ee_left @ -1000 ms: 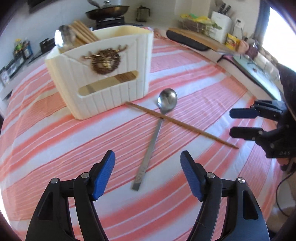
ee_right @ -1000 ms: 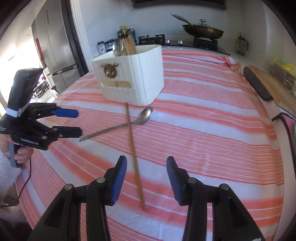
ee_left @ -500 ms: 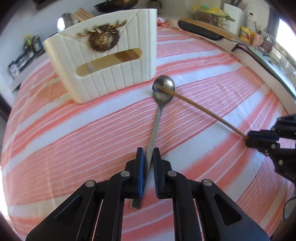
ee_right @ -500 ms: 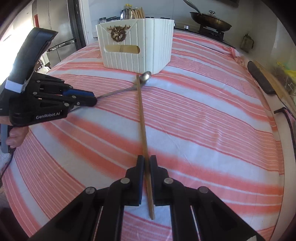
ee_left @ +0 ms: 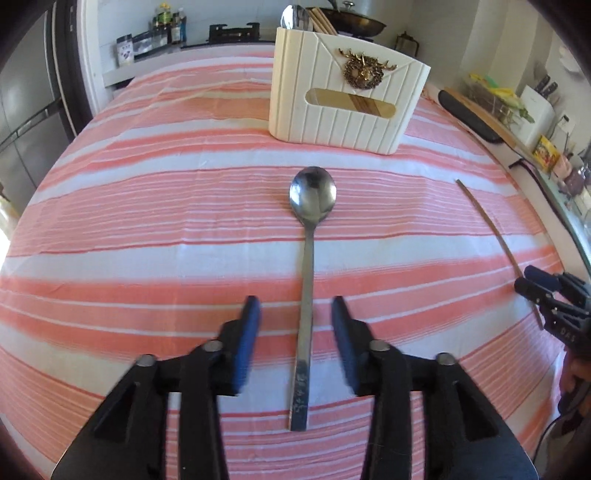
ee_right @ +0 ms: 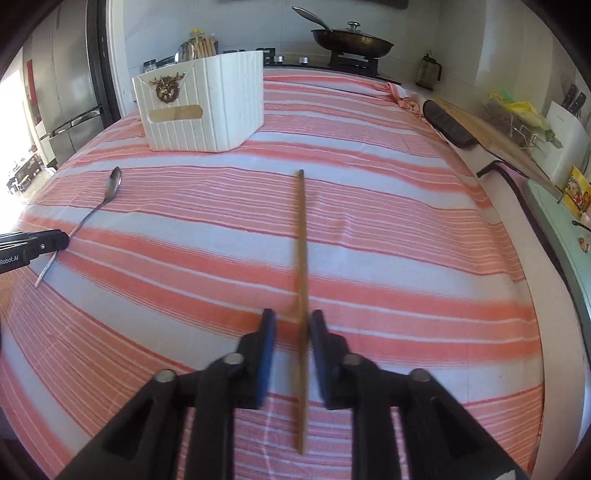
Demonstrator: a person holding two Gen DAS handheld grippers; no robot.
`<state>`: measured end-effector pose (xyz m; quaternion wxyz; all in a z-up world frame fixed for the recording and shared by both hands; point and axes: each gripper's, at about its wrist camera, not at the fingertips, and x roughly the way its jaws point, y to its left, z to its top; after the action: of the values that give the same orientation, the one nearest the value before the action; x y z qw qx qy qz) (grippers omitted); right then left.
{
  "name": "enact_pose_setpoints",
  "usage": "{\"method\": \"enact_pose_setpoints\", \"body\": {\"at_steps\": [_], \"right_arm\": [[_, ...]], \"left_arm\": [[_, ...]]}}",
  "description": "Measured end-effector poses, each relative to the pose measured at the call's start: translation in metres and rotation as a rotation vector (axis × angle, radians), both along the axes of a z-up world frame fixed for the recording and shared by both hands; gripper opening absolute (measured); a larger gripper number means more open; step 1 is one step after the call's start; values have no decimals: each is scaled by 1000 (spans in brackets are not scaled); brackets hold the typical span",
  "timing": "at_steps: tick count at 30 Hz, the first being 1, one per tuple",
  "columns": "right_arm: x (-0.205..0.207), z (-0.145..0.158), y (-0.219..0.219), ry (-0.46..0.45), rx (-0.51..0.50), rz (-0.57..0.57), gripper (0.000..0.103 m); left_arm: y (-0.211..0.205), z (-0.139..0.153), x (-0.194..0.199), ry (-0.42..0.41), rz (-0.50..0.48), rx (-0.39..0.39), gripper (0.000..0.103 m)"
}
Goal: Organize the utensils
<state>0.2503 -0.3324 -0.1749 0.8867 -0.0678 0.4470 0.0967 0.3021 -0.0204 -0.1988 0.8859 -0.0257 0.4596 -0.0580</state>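
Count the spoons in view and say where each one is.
2. One spoon lies on the striped cloth between the left gripper's fingers. Another spoon stands in the white utensil holder. More may be hidden inside.

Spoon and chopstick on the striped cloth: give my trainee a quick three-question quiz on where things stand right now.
1. True or false: the spoon lies flat on the striped cloth, its handle between the left gripper's blue pads.
2. Which thing runs between the right gripper's fingers?
A. the spoon
B. the chopstick
C. a fork
3. Fill in: the white holder already has a spoon and several ____ standing in it.

Key:
1. True. The jaws are opening and the pads stand clear of the handle.
2. B. Those jaws are opening too.
3. chopsticks
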Motion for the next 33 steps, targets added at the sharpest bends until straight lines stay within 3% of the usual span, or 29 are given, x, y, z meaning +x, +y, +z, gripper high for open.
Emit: {"method": "enact_pose_setpoints", "body": {"at_steps": [1,5,10,18,33], "right_arm": [[2,0,1,-6,9,12,63],[14,-9,2,18,-14,19,65],[20,-12,-4,0,15,-9,75],[22,-13,-7,-4,28,-13,77],[22,-14,-6,-4,27,-13,78]], "left_arm": [[-2,1,5,-18,-5,29,73],[-3,-6,22,-18,-34,103,79],[1,-19,26,-30,-65,111,90],[-3,-20,26,-30,-65,117,99],[-1,-21,27,-23,-54,102,102]]}}
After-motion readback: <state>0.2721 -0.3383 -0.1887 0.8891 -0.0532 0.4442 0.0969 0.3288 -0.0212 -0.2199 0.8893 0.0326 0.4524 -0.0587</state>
